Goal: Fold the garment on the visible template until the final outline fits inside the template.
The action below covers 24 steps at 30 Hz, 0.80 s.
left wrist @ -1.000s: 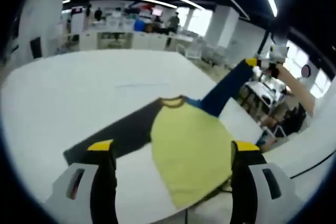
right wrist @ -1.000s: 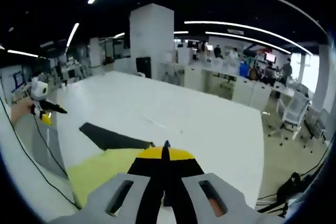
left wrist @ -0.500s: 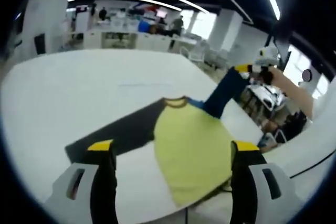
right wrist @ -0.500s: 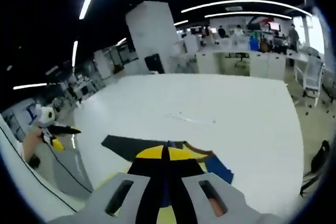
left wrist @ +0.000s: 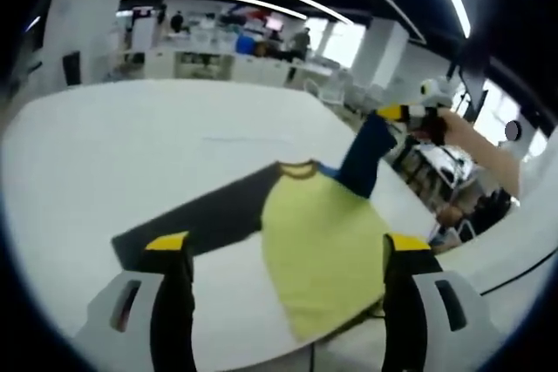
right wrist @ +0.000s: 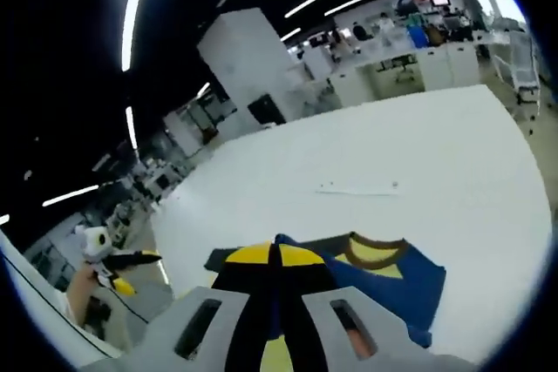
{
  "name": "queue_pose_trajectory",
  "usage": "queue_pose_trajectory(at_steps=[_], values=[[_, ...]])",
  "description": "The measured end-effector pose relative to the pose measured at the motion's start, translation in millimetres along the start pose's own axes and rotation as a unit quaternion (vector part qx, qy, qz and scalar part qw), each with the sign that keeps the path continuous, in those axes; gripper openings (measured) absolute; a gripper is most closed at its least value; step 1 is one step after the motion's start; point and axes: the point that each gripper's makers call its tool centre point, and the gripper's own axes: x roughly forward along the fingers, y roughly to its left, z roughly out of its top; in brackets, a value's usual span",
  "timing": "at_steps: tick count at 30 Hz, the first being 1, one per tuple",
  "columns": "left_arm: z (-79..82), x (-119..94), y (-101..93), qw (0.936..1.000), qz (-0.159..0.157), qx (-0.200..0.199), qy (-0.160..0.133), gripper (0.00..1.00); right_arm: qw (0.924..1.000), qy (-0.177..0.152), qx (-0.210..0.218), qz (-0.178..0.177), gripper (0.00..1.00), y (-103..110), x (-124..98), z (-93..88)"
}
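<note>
while your right gripper (left wrist: 403, 113) is pinched tight on the blue sleeve (left wrist: 366, 154), lifted off the white table (left wrist: 131, 145), carry it across the yellow body of the garment (left wrist: 323, 250) and lay it flat without dragging the collar. your left gripper (left wrist: 288, 254) hangs wide apart and empty above the hem; the dark sleeve (left wrist: 196, 219) lies spread flat, needing the same fold.
</note>
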Motion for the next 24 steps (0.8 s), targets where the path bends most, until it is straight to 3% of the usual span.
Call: queue_pose_trajectory(at_steps=[5,10,24], values=[[-2.2,-0.4,3.8,1.0,0.002,-0.004,0.0,0.86,0.9999,0.005,-0.007,-0.009,0.01,-1.7,7.6,-2.1],[-5.8,-1.0,6.1,1.0,0.004,-0.009,0.0,0.86,0.9999,0.004,0.012,-0.012,0.01,-11.8,15.0,1.4],[-6.8,0.6,6.3,0.9999,0.003,-0.01,0.005,0.86,0.9994,0.021,0.021,-0.015,0.01,-22.6,36.9,-14.1]])
